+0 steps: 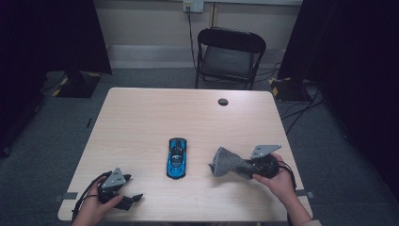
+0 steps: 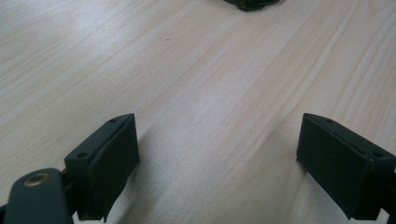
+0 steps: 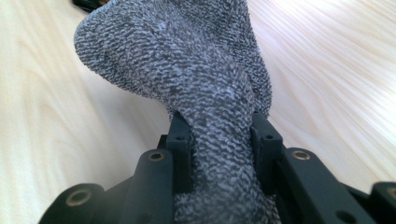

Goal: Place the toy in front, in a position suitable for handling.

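Grey knitted cloth (image 3: pixel 187 79) is the thing in hand, a speckled, sock-like piece pinched at its narrow end by the right gripper (image 3: pixel 219 135), whose 2 black jaws stand nearly closed, with the fabric bunched tight between them. In the high view the right gripper (image 1: pixel 248 165) lies low at the near right of the worktop (image 1: pixel 141 122), and the cloth (image 1: pixel 226 162) fans out from it leftward, its wide end toward the middle of the worktop. Just left of that end, with a small gap, a blue toy car (image 1: pixel 177 157) sits at the near middle, nose pointing far. At the near left the left gripper (image 1: pixel 129 200) rests by the worktop's near edge; in its own view the jaws stand wide apart over bare wood, holding nothing. Beyond the far edge a black folding chair (image 1: pixel 229 54) stands on the floor. Judging by the layout, the step in hand is carrying the cloth toward the car, perhaps to cover or wipe it. The next move calls for keeping the pinch firm and bringing the loose wide end to the car without nudging it.
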### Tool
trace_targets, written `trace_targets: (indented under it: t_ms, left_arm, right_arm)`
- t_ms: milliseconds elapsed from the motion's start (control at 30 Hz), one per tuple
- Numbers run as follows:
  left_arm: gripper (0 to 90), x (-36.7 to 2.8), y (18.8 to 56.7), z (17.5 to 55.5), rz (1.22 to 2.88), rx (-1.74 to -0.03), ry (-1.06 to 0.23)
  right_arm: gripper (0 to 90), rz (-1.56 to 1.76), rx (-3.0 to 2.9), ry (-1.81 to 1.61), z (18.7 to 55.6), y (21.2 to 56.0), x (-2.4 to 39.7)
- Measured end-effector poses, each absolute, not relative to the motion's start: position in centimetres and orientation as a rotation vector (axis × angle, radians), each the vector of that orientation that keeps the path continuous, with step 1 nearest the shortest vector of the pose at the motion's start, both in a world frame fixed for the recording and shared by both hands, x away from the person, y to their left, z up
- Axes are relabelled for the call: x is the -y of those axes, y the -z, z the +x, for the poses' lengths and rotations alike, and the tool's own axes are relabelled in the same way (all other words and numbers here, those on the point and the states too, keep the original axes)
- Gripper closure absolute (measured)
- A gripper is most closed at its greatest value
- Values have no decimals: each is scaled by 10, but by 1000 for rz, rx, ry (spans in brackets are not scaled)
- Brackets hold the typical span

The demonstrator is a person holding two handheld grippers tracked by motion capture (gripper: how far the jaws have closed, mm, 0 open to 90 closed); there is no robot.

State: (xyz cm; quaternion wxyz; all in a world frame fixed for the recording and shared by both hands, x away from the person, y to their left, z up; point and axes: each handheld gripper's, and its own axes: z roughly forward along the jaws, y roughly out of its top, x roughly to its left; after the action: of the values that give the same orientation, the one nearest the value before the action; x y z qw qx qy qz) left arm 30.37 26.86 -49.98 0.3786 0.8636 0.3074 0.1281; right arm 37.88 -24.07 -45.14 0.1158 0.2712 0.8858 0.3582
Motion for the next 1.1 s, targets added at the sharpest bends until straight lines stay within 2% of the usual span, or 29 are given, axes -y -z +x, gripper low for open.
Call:
trace_targets:
  t_ms: [367,433,700,933,1100]
  left_arm:
    - [126,-266,500,304,2193,-824,-340]
    - [159,-266,499,305,2192,-842,-347]
    - [167,-258,495,308,2226,-827,-350]
    - [164,-246,484,311,2189,-798,-342]
    - [163,-234,479,314,2165,-789,-320]
  right_arm:
    - [656,860,-2591,-978,377,478,255]
    - [656,885,-2573,-1010,376,480,257]
    - [622,882,-2564,-1017,375,481,257]
    - [416,893,-2567,-1003,373,475,253]
    - [327,890,-2542,-1064,371,463,249]
